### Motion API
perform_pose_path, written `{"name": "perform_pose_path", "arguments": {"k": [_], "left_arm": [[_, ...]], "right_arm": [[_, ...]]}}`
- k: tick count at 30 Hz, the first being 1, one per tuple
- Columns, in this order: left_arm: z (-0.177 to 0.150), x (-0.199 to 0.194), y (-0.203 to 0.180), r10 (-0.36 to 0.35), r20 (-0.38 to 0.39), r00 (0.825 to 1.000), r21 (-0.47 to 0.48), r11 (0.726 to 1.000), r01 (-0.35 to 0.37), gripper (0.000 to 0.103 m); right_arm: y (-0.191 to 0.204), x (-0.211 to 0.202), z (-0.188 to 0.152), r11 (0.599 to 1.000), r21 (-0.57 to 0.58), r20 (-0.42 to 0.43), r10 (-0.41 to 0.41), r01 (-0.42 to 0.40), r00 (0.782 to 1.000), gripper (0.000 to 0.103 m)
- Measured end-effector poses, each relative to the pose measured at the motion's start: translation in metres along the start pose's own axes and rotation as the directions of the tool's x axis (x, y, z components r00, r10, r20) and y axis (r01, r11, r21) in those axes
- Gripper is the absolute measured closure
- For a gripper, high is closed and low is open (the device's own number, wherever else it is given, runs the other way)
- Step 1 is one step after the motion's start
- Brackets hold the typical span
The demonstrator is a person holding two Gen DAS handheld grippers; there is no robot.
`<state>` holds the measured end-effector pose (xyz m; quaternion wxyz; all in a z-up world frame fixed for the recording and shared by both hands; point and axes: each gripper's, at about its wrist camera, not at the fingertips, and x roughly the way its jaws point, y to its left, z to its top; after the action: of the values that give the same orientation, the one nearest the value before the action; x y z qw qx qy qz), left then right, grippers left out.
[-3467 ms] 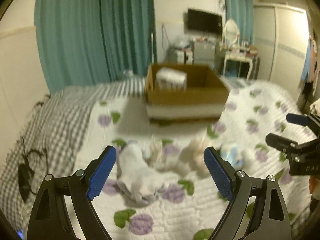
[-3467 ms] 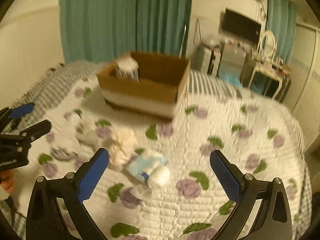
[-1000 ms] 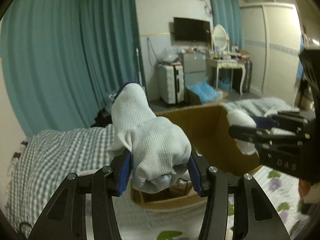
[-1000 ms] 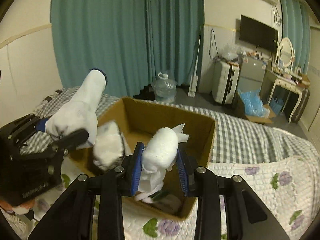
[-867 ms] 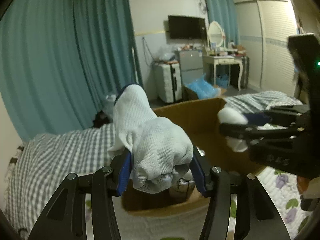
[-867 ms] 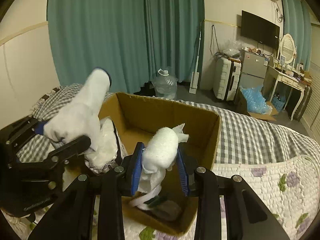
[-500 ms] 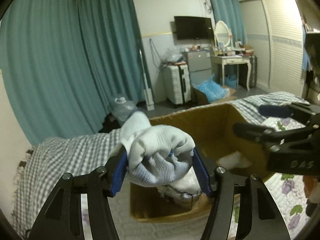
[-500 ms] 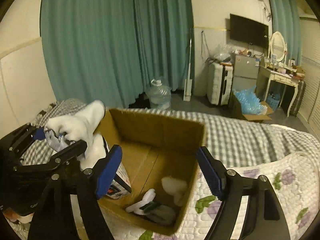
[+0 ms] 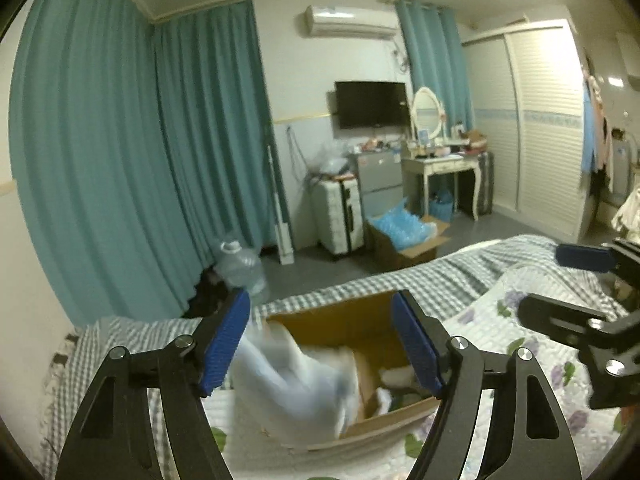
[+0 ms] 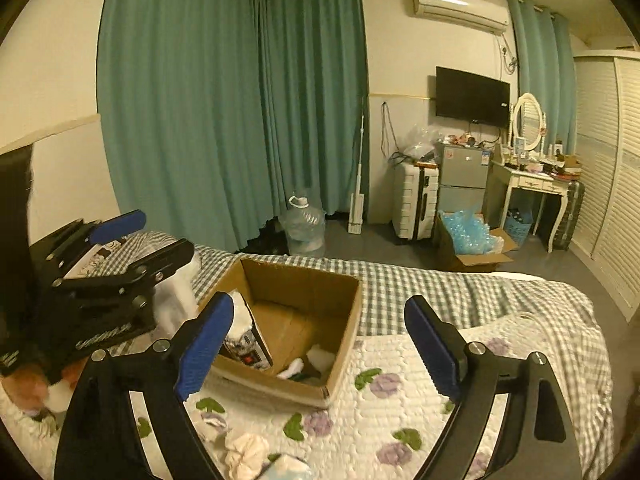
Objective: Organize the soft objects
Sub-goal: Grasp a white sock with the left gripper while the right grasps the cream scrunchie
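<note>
The left gripper [image 9: 322,342] has its jaws wide apart and holds nothing. Just below and in front of them a white sock [image 9: 296,384] appears as a blurred shape over the left wall of the cardboard box [image 9: 362,322]; I cannot tell if it touches the box. In the right wrist view the same blurred white shape [image 10: 176,296] is beside the left gripper [image 10: 132,236], just outside the box's left wall.

The right gripper [image 10: 320,344] also has its jaws wide apart, with nothing between them. It is above the cardboard box [image 10: 340,344], which stands on the bed [image 10: 460,292] near the foot edge, partly on the grey checked sheet and partly on the floral quilt [image 10: 380,412].

Inside the box, a white package [image 10: 246,344] with dark print leans against the left wall. On the bottom, toward the near right corner, lie a few small white soft pieces [image 10: 316,360] together with something dark that I cannot identify.

On the quilt, near the bottom edge of the right wrist view, there is a cream soft bundle [image 10: 246,454] and just beside it a pale blue one [image 10: 290,468], both well apart from the box.

Beyond the bed there are teal curtains [image 10: 224,112], a water jug [image 10: 302,226] on the floor and a white suitcase [image 10: 414,204].
</note>
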<state>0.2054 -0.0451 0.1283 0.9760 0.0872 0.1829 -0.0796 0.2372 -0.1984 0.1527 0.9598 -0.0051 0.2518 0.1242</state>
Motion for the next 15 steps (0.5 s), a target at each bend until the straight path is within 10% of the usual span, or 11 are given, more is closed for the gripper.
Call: {"name": "perform_pose_path", "arguments": {"k": [15], "left_arm": [[-0.045,-0.009,-0.013,-0.002,-0.021,1.0,-0.035,0.999,0.001,0.022]], "right_arm": [[-0.016,0.038,-0.081,1.0,-0.016,-0.113,0.019,-0.021,0.993,0.007]]}}
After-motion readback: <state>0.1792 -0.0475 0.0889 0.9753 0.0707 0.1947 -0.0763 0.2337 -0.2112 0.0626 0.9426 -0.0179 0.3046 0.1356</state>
